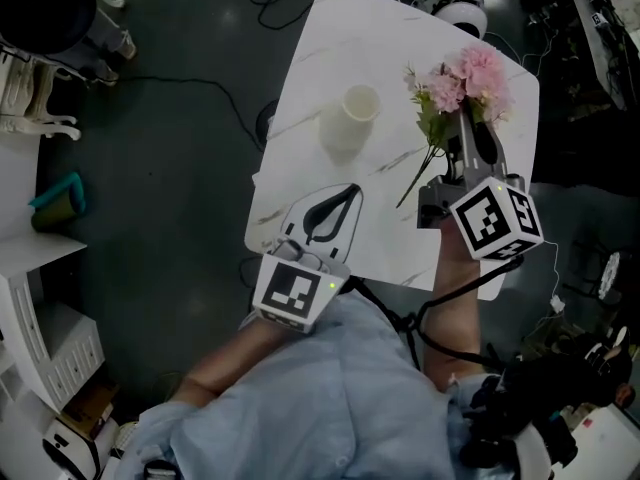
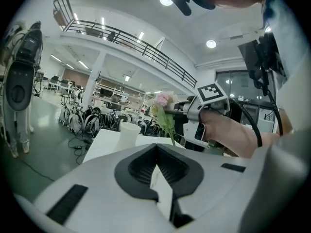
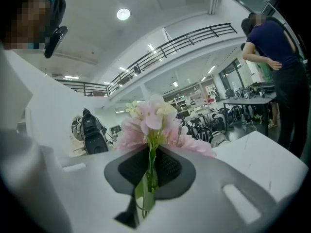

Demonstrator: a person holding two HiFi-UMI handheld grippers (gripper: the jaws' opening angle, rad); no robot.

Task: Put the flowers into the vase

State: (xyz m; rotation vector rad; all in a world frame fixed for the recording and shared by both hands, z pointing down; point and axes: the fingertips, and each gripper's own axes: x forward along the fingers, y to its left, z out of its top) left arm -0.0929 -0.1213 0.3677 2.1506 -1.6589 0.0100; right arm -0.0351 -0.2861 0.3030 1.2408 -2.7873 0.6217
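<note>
A bunch of pink flowers [image 1: 472, 76] with green stems hangs above the right side of the white marble table [image 1: 300, 118]. My right gripper [image 1: 468, 120] is shut on the stems, and the blooms [image 3: 151, 116] rise just beyond its jaws. A white vase [image 1: 359, 108] stands upright near the middle of the table, to the left of the flowers. My left gripper [image 1: 352, 190] is over the table's near edge with its jaws shut and nothing between them. In the left gripper view the vase [image 2: 129, 133] stands ahead and the flowers [image 2: 163, 101] to its right.
The table is small, with dark floor all round it. Cables [image 1: 200, 83] trail over the floor at the left. White shelving [image 1: 40, 298] stands at the far left. A person [image 3: 274, 57] stands beyond the table's far corner.
</note>
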